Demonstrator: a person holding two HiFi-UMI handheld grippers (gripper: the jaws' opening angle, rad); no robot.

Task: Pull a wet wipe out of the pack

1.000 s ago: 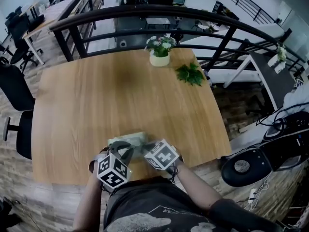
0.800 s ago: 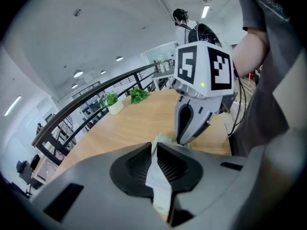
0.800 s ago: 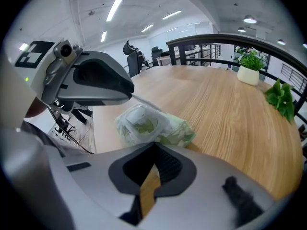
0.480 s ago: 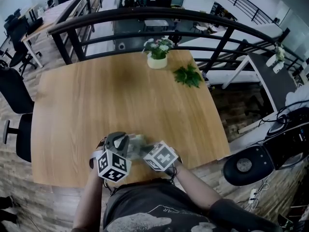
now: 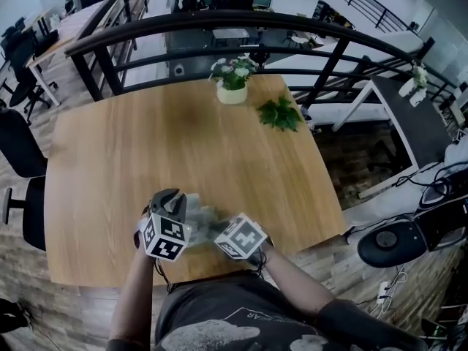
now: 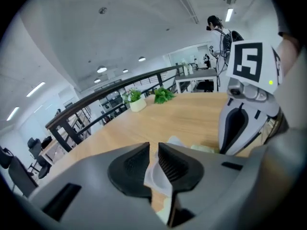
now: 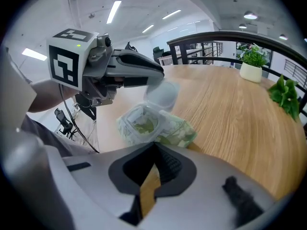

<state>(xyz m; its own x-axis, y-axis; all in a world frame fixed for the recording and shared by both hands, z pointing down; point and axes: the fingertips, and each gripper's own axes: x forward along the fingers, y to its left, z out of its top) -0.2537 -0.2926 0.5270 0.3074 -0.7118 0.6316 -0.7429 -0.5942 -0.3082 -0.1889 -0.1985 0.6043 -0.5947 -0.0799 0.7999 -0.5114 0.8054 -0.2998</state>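
Left hand-held gripper (image 6: 153, 147) pinches the translucent lid flap (image 7: 162, 94), its jaws having just eased apart slightly. The flap is lifted off the wet-wipe pack (image 7: 156, 128), which lies at the desk's (image 5: 183, 137) near edge. Right hand-held gripper (image 7: 154, 146), pressed together, sits at the pack's end. The pack looks opened, but no wipe is out, and wipes seem folded inside the opening.
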